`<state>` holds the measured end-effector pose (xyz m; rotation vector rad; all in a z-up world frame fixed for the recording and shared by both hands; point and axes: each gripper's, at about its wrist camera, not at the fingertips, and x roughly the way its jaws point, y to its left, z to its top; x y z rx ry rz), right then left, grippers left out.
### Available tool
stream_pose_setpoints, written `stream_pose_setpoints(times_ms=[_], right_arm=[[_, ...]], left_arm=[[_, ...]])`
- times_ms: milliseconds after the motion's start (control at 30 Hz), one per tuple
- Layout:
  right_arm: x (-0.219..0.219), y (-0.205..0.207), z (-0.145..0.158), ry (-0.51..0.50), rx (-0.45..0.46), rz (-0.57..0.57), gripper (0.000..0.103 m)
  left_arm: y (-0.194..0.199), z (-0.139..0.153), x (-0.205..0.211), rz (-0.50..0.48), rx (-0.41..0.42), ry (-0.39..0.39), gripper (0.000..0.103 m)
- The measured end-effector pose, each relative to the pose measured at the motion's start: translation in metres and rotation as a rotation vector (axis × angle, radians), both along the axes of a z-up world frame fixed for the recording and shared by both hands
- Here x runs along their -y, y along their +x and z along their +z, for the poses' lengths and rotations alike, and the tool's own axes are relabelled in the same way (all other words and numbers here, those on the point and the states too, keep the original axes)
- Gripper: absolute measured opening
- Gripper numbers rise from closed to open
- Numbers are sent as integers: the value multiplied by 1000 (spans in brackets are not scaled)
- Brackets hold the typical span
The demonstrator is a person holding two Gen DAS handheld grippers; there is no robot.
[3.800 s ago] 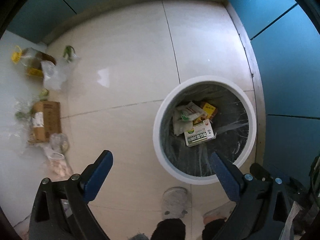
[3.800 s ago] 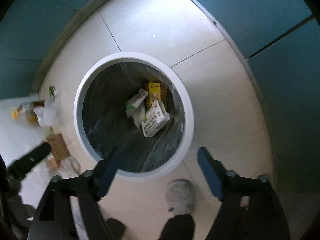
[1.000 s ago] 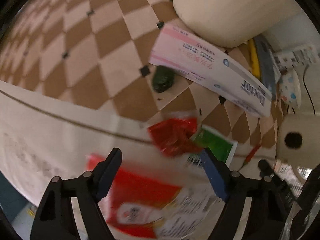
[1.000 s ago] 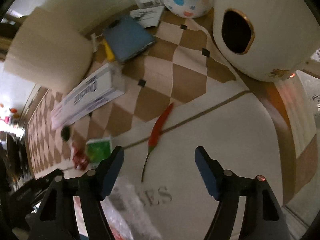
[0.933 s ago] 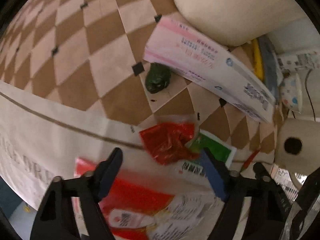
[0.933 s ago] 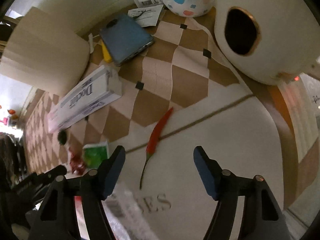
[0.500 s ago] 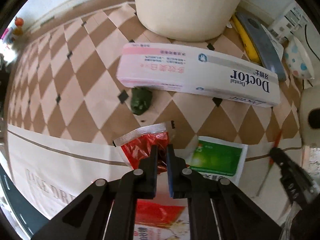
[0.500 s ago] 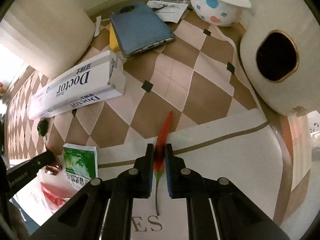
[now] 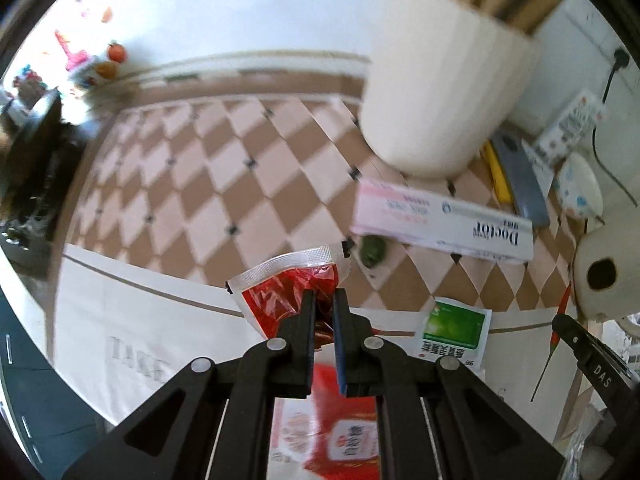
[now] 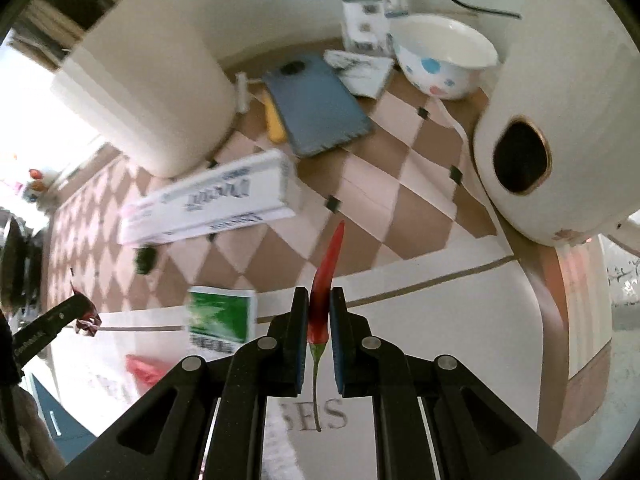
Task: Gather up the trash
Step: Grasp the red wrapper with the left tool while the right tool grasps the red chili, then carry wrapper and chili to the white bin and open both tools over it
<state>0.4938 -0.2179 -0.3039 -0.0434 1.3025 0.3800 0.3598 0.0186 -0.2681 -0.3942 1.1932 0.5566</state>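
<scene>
Your left hand-held gripper [image 9: 323, 312] pinches the crinkled red foil sachet [image 9: 289, 292] by one edge, your right hand-held gripper [image 10: 319, 320] clamps the slim red chilli pepper [image 10: 326, 276] near its stem, so either could slip out in a quick swing.

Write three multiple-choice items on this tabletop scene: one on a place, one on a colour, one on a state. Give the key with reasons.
1. Where does the green packet lie?
A. inside the spotted bowl
B. flat on the tablecloth
C. on the blue notebook

2. What colour is the chili in the right gripper?
A. red
B. yellow
C. purple

3. How is the left gripper?
A. wide open
B. shut on the red wrapper
C. shut on nothing

Key: 1 B, it rests flat near the cloth's border stripe. 2 A, red body with a green stem. 3 B, its pads pinch the crinkled wrapper.
</scene>
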Motion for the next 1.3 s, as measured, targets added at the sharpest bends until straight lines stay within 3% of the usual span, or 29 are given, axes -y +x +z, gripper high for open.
stream_pose_setpoints(times_ms=[300, 500, 700, 900, 1033, 1133, 1300], right_arm=[[-63, -49, 54, 106, 66, 168, 11], [-129, -122, 77, 158, 79, 338, 11], [-209, -216, 73, 167, 36, 546, 11], [-284, -325, 42, 136, -21, 762, 11], [-327, -406, 2, 124, -102, 891, 11], [-353, -465, -36, 100, -168, 969, 11], [-388, -551, -111, 48, -237, 1089, 11]], left_arm=[[-98, 50, -45, 103, 98, 92, 5], [-193, 69, -80, 242, 138, 109, 5], [-313, 63, -121, 451, 143, 111, 5], [-439, 23, -152, 679, 102, 68, 5], [-513, -15, -164, 800, 69, 23, 5], [-569, -54, -172, 887, 51, -32, 5], [-662, -145, -181, 1024, 51, -188, 5]])
